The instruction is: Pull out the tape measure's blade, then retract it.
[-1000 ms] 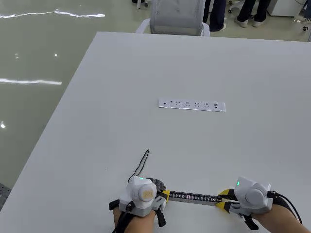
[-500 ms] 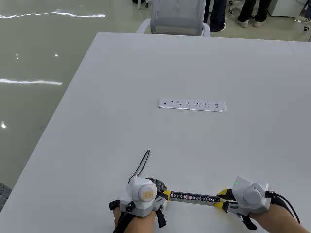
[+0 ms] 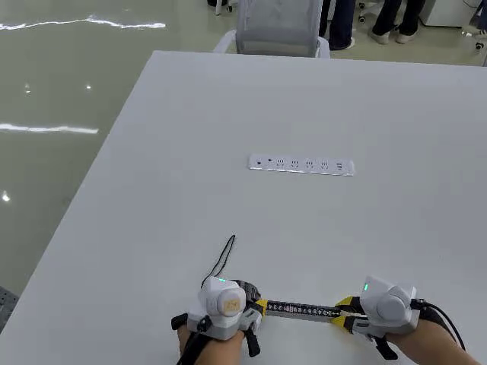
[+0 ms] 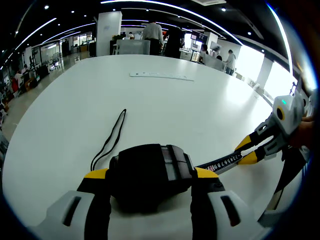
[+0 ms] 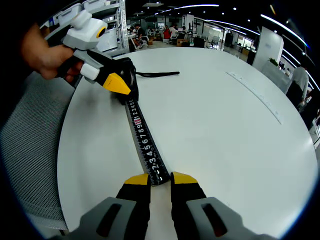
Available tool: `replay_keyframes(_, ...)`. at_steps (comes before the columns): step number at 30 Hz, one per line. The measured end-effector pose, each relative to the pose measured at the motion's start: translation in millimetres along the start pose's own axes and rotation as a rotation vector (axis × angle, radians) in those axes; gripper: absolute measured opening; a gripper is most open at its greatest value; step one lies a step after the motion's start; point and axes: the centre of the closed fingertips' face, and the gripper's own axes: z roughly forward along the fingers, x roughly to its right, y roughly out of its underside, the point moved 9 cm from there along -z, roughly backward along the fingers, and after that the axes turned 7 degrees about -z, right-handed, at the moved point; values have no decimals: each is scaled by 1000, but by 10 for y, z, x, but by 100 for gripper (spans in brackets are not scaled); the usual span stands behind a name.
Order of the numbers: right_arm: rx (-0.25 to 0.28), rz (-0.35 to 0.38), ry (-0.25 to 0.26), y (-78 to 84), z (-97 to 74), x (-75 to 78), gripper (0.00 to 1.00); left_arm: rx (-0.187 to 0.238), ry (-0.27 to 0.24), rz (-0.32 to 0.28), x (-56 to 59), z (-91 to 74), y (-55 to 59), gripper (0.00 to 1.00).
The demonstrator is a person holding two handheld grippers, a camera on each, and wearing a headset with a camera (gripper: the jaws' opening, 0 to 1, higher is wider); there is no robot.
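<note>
A black tape measure (image 4: pixel 148 167) rests on the white table (image 3: pixel 304 99), and my left gripper (image 4: pixel 150 177) is shut on its case. In the head view the left gripper (image 3: pixel 252 301) holds the case (image 3: pixel 245 289) near the table's front edge. The blade (image 3: pixel 303 309) runs out to the right, lying flat with its numbers up. My right gripper (image 5: pixel 160 179) is shut on the blade's free end (image 5: pixel 156 174), and it also shows in the head view (image 3: pixel 342 310). A black wrist strap (image 3: pixel 224 256) trails from the case toward the table's middle.
A white power strip (image 3: pixel 301 164) lies across the middle of the table, well beyond the grippers. A grey chair (image 3: pixel 278 26) stands at the far edge, with people's legs behind it. The table's left edge (image 3: pixel 91 182) drops to a glossy floor.
My right gripper has shifted a little left toward the case, and the pulled-out blade is slightly shorter. The left gripper and case have stayed put.
</note>
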Motion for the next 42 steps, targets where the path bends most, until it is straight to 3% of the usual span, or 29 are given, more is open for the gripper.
replay_keyframes(42,14,0,-15,-106,100,-18,14,9,3,-1,4,5,3,61)
